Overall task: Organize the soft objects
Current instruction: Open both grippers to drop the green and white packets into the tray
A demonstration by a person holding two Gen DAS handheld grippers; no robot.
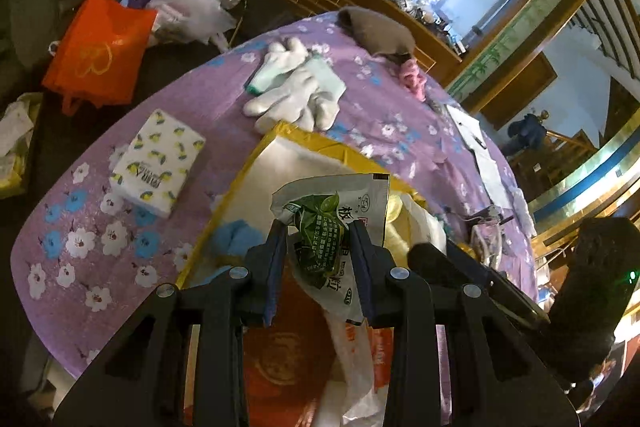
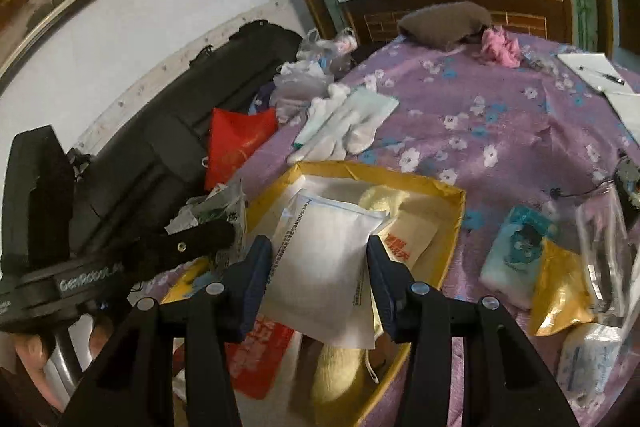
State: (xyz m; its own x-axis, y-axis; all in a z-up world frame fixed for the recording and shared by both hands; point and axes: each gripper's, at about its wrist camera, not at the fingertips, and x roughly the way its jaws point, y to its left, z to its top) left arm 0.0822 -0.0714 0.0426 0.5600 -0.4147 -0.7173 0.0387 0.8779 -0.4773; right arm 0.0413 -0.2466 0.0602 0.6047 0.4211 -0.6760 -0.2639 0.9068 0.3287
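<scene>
My left gripper is shut on a crumpled green-and-white sachet, held above the yellow box. The sachet also shows in the right wrist view at the box's left edge. My right gripper is open above the yellow box, with a white flat pouch lying in the box between its fingers. The box also holds a pale yellow plush, an orange-printed bag and a blue soft item. White gloves lie beyond the box.
The purple flowered tablecloth carries a lemon-print tissue pack, a brown cushion, a pink fluffy item, a teal tissue pack, a yellow pouch and papers. An orange bag lies off the table's left.
</scene>
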